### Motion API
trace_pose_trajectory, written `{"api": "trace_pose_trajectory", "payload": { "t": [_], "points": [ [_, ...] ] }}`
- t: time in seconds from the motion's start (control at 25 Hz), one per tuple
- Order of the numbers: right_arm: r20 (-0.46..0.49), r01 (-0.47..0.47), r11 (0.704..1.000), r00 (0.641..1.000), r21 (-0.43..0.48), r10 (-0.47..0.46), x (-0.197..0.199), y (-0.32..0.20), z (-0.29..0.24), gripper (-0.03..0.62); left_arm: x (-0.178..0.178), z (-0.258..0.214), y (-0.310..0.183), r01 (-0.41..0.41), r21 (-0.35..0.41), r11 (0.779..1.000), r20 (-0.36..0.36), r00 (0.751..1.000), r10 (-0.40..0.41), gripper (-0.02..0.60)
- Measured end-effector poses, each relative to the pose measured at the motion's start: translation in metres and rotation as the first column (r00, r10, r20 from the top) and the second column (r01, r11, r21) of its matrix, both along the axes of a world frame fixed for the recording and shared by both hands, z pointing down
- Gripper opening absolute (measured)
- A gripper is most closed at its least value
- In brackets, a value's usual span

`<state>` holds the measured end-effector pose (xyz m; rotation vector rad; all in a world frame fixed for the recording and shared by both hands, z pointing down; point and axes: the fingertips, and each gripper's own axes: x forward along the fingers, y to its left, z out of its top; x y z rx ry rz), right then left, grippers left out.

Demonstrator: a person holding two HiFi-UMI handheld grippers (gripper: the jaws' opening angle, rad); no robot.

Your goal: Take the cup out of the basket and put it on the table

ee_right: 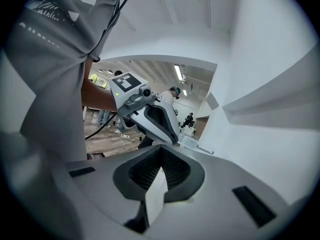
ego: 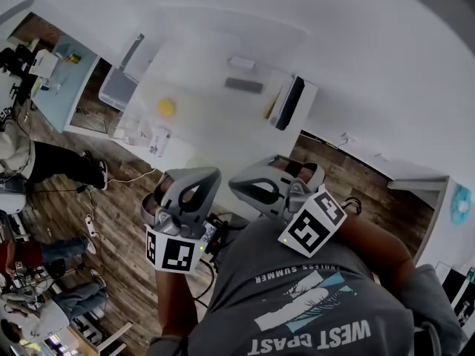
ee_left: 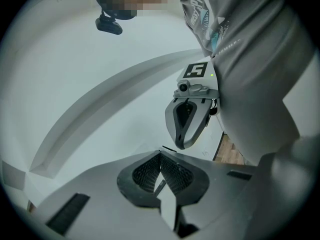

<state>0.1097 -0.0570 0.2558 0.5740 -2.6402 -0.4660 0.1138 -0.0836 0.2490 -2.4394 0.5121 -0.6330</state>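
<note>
Wood-plank floor; yellow round object; dark grey slab near white box; bystander's legs at left.

Shared lab (white worktable, floor cables)

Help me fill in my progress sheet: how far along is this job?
Done: nothing visible. In hand: nothing; the left tool and the right tool are both shut and empty, held up by the person's shirt, away from the white table. Left: everything; no cup or basket can be made out in any view, so finding, lifting and placing all remain.
</note>
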Motion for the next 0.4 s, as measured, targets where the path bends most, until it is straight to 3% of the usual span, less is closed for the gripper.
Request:
{"api": "trace_pose_trajectory", "payload": {
  "t": [0.16,0.4],
  "points": [
    [0.023,0.006,1.000,1.000,-0.004,-0.006,0.019,0.008,0.034,0.011,0.021,0.035,0.010,-0.001,-0.005,1.000,0.028,1.000,0.001,0.009],
    [0.050,0.009,0.999,0.999,-0.045,-0.006,0.042,0.012,0.032,0.011,0.045,0.036,0.016,-0.005,-0.055,0.998,0.064,0.998,0.008,0.009]
  ]
}}
